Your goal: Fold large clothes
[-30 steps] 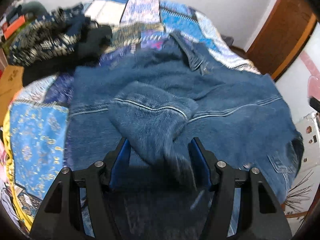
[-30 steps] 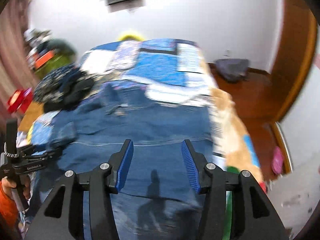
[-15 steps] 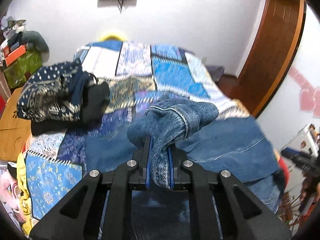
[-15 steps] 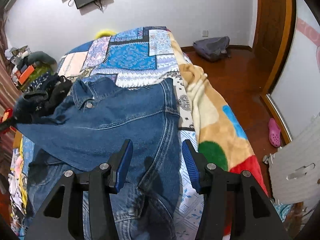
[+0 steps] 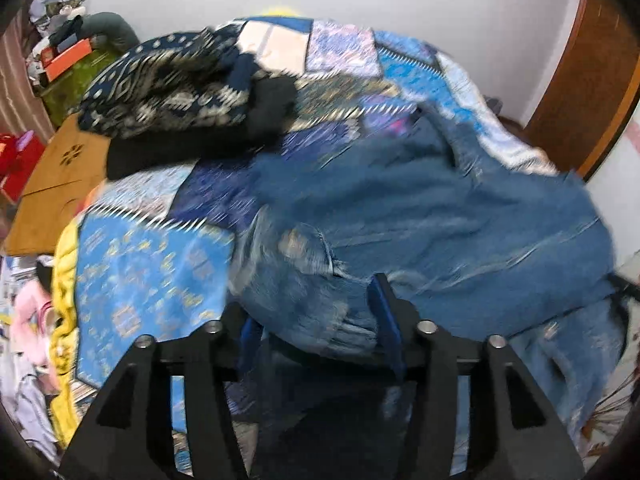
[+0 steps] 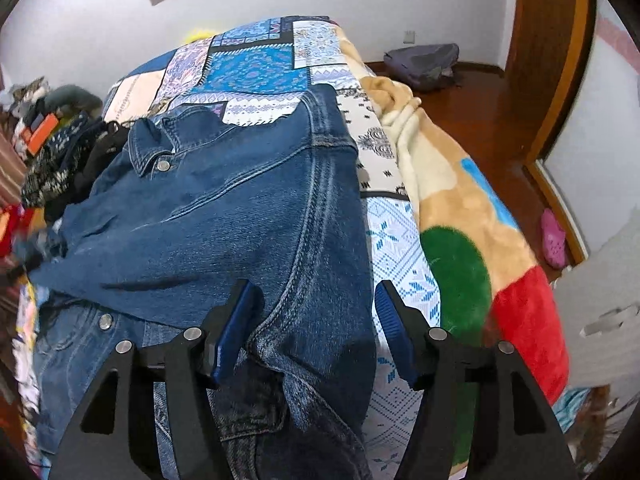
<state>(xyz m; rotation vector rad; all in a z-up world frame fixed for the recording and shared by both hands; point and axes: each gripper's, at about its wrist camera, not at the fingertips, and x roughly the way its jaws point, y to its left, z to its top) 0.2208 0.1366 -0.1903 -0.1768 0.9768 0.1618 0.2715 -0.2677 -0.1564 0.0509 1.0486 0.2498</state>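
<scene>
A big blue denim jacket (image 6: pixel 224 216) lies spread on a bed under a blue patchwork quilt (image 6: pixel 256 68), with its collar toward the far wall and its near end cut off at the bottom of the right wrist picture. The right gripper (image 6: pixel 316 332) has its two blue-padded jaws wide apart over the jacket's side seam, and the left gripper (image 5: pixel 316 332) is wide too, with a bunched fold of the jacket (image 5: pixel 440 216) lying loose between its jaws. That left picture is blurry, so the pile of dark patterned clothes (image 5: pixel 176 84) at the far left of the bed is hard to make out, and a soft tan, green and red blanket (image 6: pixel 472 240) hangs off the bed's right side.
</scene>
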